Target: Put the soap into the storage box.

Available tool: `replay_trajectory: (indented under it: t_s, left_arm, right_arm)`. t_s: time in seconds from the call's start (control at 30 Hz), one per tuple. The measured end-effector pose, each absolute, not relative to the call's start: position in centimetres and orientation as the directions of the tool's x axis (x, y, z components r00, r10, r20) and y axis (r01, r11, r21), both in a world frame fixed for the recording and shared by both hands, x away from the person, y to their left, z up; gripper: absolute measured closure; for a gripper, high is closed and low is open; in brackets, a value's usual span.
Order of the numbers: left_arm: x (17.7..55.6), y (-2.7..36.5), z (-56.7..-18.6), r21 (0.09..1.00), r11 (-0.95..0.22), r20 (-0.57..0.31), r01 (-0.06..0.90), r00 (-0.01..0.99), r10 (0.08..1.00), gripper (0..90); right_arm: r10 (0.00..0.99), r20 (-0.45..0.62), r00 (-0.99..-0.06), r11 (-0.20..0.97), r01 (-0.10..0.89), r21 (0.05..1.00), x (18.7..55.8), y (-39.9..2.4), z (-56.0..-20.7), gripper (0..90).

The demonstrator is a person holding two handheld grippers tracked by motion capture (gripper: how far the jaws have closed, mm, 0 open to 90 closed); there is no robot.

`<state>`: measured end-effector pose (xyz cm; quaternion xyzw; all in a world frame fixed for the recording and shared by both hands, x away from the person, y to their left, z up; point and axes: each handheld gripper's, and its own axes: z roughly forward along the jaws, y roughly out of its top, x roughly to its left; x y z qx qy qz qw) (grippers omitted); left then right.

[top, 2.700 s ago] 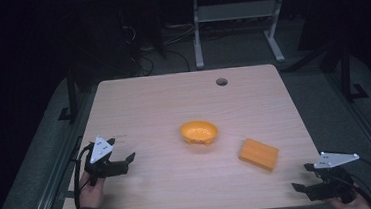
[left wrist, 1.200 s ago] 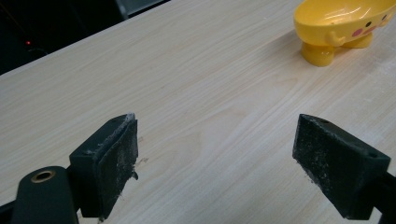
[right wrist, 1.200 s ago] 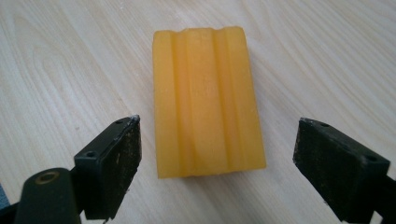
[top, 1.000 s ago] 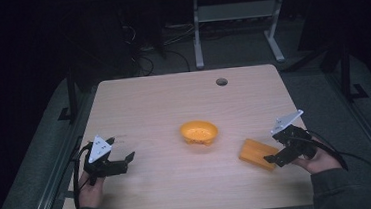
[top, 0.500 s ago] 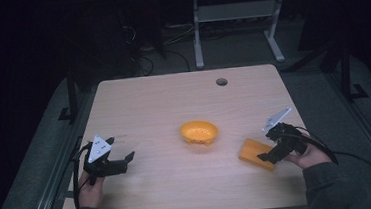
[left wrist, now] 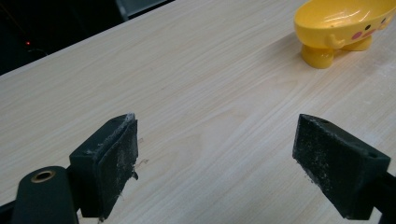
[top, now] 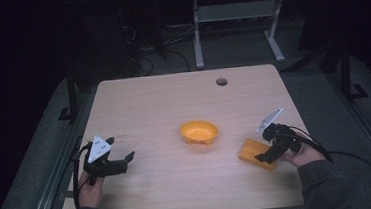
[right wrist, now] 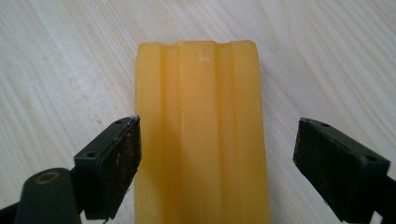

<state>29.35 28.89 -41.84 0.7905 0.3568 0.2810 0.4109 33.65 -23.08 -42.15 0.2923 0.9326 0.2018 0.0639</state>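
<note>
Pale woodgrain table [top: 163, 106] | ridged waxy yellow block [right wrist: 201, 135] between right hand-held gripper [right wrist: 217, 163] jaws, wide | left hand-held gripper [left wrist: 217, 158] wide

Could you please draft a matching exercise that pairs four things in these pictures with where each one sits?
Things:
1. yellow footed soap dish
2. orange ridged soap bar
3. left tool
4. round hole in the wooden table

Places:
A. near the table's far edge
B. between the right tool's open jaws
C. table centre
D. near-left area, open over bare wood

Pairs: 1-C, 2-B, 3-D, 4-A

Bare tabletop [top: 148, 107] around central dish [top: 198, 132]
</note>
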Motion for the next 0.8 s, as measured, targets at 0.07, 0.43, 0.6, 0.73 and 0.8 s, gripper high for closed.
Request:
replay_trajectory:
  t_s: [0.07,0.43,0.6,0.73,0.8]
  left_arm:
    - [29.3,28.9,-41.8,0.851,-0.406,0.150,0.333,0.587,0.795,13.4]
    - [29.4,28.9,-41.8,0.850,-0.408,0.151,0.332,0.589,0.794,13.4]
    - [29.3,28.9,-41.8,0.848,-0.415,0.156,0.330,0.592,0.791,13.4]
    - [29.4,28.9,-41.8,0.849,-0.412,0.154,0.331,0.591,0.792,13.4]
    - [29.4,28.9,-41.8,0.848,-0.415,0.157,0.329,0.592,0.790,13.4]
  right_arm:
    - [0.569,-0.006,-0.823,0.755,0.519,0.401,33.8,-23.0,-42.4,14.7]
    - [0.551,0.007,-0.834,0.763,0.508,0.400,33.8,-22.4,-42.6,14.6]
    - [0.544,0.022,-0.839,0.770,0.509,0.385,33.8,-22.1,-43.2,14.6]
    - [0.541,0.029,-0.841,0.774,0.511,0.374,33.8,-22.0,-43.8,14.8]
    - [0.542,0.034,-0.840,0.772,0.514,0.375,33.7,-21.9,-44.0,14.7]
